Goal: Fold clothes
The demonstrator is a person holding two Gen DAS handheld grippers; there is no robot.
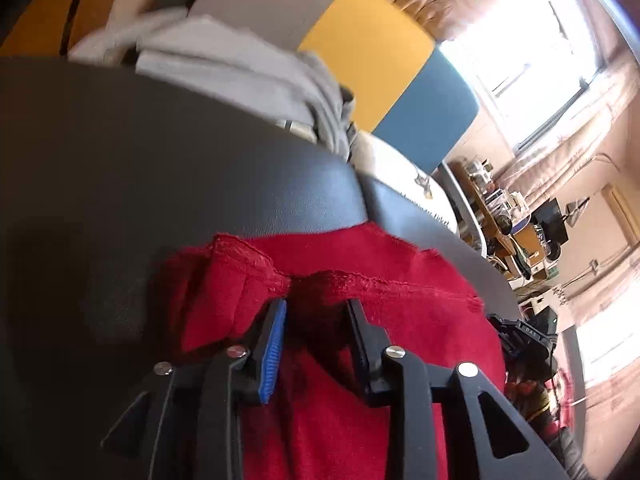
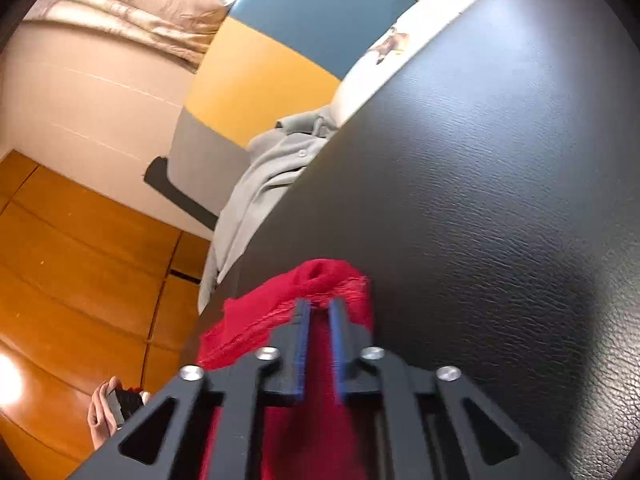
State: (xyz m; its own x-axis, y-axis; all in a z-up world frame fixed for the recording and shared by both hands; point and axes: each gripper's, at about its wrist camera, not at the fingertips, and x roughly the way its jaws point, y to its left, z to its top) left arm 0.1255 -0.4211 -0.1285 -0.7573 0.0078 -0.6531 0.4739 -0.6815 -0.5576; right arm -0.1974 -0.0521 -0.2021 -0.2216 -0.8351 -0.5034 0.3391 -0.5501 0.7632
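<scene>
On the left, the left gripper [image 1: 316, 308] stands with its jaws fairly wide, red cloth bunched between the fingers, its hemmed edge lying just past the tips; whether the pads truly pinch it I cannot tell. The red garment [image 1: 360, 264] lies on the black table [image 1: 160, 152], its hem running left to right across the jaws' line, with most of the fabric falling toward the near side under the gripper. At the far edge of the table a grey garment [image 1: 240, 68] sits heaped, well apart from the red one. On the right, the right gripper [image 2: 318, 308] holds its jaws narrow, a strip of red fabric [image 2: 320, 280] between the pads and a bunched corner just beyond the tips. Both grippers sit along the same hem, so a fold would probably carry that edge across the table.
</scene>
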